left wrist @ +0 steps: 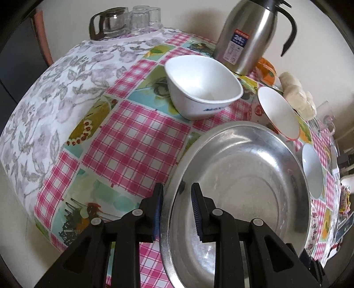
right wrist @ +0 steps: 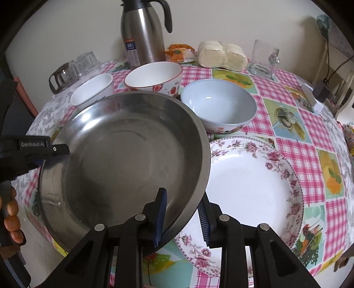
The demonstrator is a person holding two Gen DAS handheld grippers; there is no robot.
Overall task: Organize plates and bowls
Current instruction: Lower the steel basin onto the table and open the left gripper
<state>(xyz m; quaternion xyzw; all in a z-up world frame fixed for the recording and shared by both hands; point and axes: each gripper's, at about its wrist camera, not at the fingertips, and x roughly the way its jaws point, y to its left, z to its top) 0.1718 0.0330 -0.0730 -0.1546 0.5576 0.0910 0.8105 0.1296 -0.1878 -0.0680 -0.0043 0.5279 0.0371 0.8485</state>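
Observation:
A large steel plate is held tilted above the table by both grippers. My left gripper is shut on its left rim and shows in the right wrist view. My right gripper straddles its right rim, one finger inside and one outside. A floral plate lies flat to the right, partly under the steel plate. A square white bowl, a strawberry-print bowl and a pale blue bowl stand behind.
A steel thermos jug stands at the back. A glass pot with tumblers is back left. A wrapped bag of buns, an orange packet and a glass mug stand back right.

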